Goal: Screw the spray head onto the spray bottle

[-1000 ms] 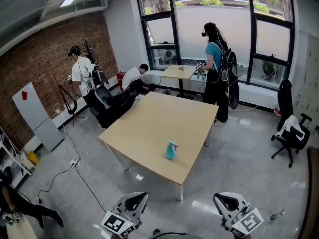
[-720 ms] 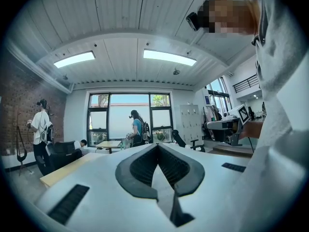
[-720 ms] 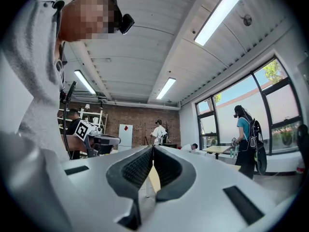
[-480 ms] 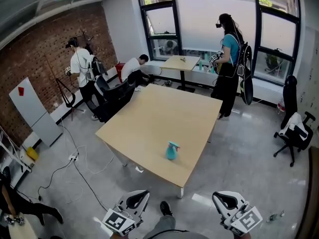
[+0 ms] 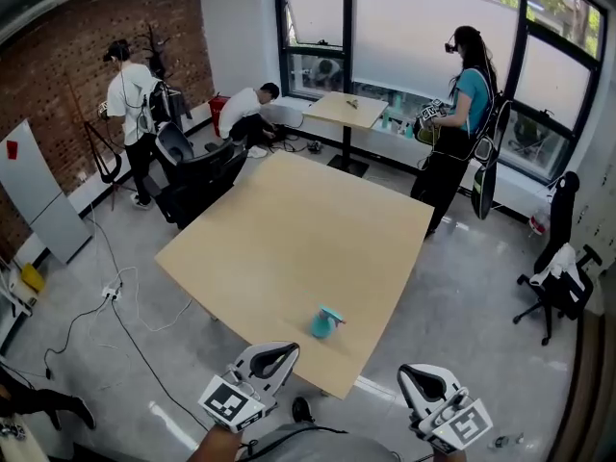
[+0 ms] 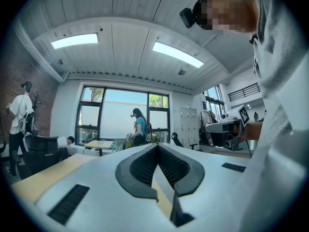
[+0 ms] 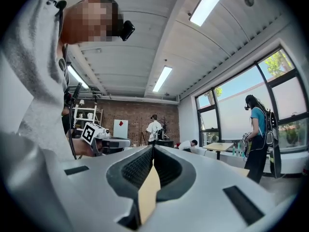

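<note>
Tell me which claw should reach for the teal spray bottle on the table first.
Left, probably. The left claw sits nearer the spray bottle, by the near edge of the table; the right claw is farther to the side. Both are shut and empty, so either must open first.

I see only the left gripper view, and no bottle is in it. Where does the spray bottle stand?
Observer: In the head view the teal spray bottle stands on the wooden table, close to its near edge.
Operator: Does the right gripper hold something?
Observer: No. The right gripper is shut, with nothing between its jaws.
</note>
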`<state>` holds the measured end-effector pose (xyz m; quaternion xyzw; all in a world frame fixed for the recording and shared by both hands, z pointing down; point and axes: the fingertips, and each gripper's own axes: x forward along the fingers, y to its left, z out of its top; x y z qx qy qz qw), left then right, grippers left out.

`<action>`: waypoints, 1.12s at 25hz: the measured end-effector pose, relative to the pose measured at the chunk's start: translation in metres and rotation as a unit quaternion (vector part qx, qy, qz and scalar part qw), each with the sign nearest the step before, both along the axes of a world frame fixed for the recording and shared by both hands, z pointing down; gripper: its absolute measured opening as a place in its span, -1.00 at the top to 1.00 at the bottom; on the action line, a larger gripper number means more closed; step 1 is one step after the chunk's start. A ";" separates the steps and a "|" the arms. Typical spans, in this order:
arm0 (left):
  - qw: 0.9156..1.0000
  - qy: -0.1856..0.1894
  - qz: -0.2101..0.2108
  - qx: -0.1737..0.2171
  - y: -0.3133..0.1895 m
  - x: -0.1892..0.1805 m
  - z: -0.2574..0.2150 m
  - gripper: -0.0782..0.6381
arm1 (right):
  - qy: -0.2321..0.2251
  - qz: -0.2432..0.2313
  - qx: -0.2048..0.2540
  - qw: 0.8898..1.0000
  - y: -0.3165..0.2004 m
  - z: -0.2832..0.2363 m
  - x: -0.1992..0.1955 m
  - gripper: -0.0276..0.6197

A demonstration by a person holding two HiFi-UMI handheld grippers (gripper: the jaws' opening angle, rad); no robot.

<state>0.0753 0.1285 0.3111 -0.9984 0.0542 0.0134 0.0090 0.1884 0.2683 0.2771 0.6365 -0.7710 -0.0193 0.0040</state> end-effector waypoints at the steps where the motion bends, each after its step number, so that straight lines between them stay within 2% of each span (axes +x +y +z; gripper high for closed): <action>1: 1.000 0.003 0.005 0.001 -0.017 0.010 -0.002 0.77 | 0.001 0.001 0.002 1.000 -0.019 -0.002 0.007 0.90; 5: 1.000 0.000 0.017 0.005 -0.075 0.046 -0.003 0.77 | -0.001 -0.004 0.008 1.000 -0.082 -0.008 0.027 0.90; 9: 1.000 0.008 0.013 -0.005 -0.102 0.077 0.002 0.77 | -0.012 -0.025 -0.015 1.000 -0.117 0.001 0.051 0.90; 12: 1.000 0.005 -0.006 -0.014 -0.127 0.097 0.021 0.77 | -0.018 -0.057 -0.032 0.998 -0.144 0.007 0.067 0.90; 14: 0.999 -0.005 -0.022 -0.040 -0.143 0.107 0.054 0.76 | -0.005 -0.099 -0.047 0.994 -0.162 0.016 0.072 0.89; 16: 0.996 -0.027 -0.035 -0.083 -0.157 0.113 0.101 0.76 | 0.037 -0.154 -0.071 0.985 -0.179 0.032 0.071 0.89; 18: 0.992 -0.058 -0.037 -0.110 -0.165 0.116 0.151 0.76 | 0.100 -0.205 -0.115 0.967 -0.194 0.055 0.069 0.89; 19: 0.990 -0.077 -0.030 -0.112 -0.165 0.117 0.175 0.68 | 0.130 -0.225 -0.139 0.955 -0.201 0.065 0.069 0.89; 21: 0.988 -0.123 0.001 -0.095 -0.155 0.122 0.219 0.29 | 0.169 -0.257 -0.167 0.937 -0.212 0.079 0.066 0.89; 23: 0.982 -0.169 0.044 -0.068 -0.138 0.129 0.260 -0.01 | 0.179 -0.279 -0.177 0.926 -0.220 0.086 0.063 0.88; 25: 0.976 -0.197 0.077 -0.051 -0.122 0.144 0.294 -0.18 | 0.177 -0.296 -0.186 0.920 -0.225 0.093 0.061 0.84; 28: 0.972 -0.211 0.098 -0.024 -0.111 0.176 0.322 -0.38 | 0.181 -0.320 -0.213 0.905 -0.227 0.110 0.056 0.60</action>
